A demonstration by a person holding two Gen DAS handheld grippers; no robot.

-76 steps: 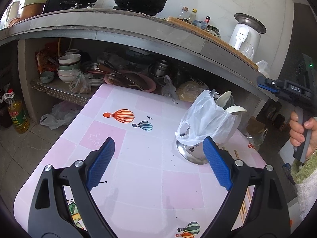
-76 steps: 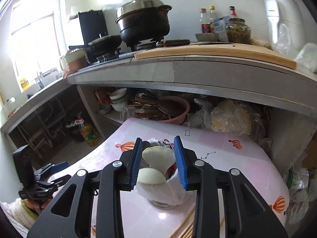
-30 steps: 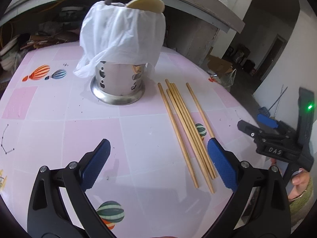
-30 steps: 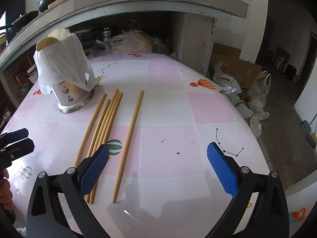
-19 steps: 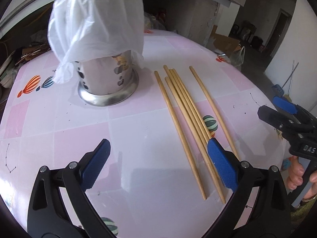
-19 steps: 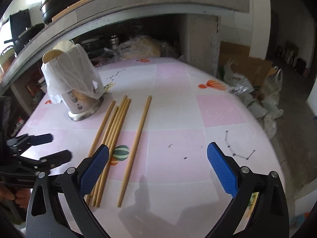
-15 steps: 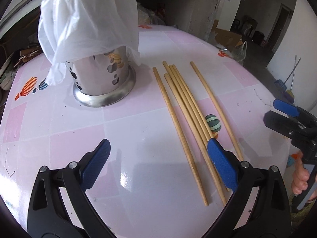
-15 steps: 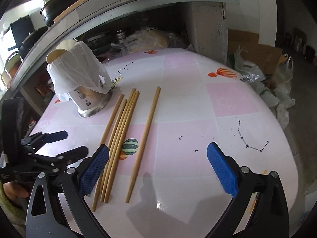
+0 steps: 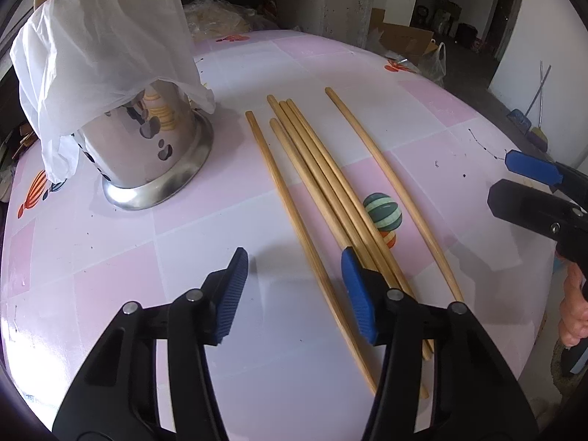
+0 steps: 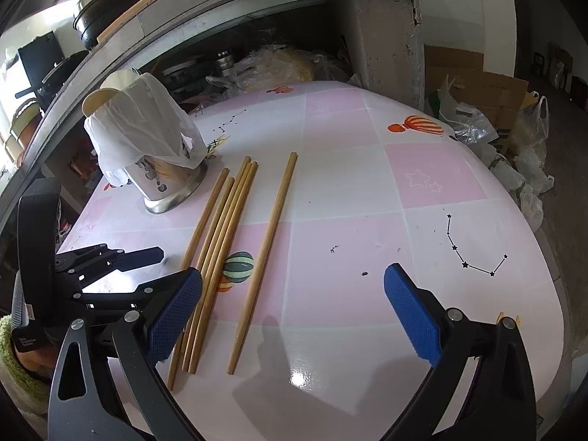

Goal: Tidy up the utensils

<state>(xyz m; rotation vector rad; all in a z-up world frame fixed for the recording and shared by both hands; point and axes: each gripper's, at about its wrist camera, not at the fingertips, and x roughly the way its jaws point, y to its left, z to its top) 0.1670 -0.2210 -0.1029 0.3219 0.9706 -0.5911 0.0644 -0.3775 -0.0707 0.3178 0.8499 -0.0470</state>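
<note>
Several long wooden chopsticks (image 9: pixel 323 187) lie side by side on the pink table, also in the right wrist view (image 10: pixel 224 235). A steel utensil holder (image 9: pixel 147 147) covered by a white plastic bag stands left of them; it shows in the right wrist view (image 10: pixel 165 180) too. My left gripper (image 9: pixel 294 286) is open, low over the table, its jaws straddling the leftmost chopstick (image 9: pixel 294 217). My right gripper (image 10: pixel 292 305) is wide open above the near end of the single chopstick lying apart (image 10: pixel 264 250). Both grippers are empty.
The table (image 10: pixel 422 180) has a rounded edge near the right. A counter with a shelf of pots, bowls and bags (image 10: pixel 272 62) runs behind. Cardboard boxes and plastic bags (image 10: pixel 488 110) sit on the floor to the right.
My left gripper has moved closer to the chopsticks and its jaws have narrowed around the leftmost one. My right gripper has come lower and nearer the chopsticks, still wide open.
</note>
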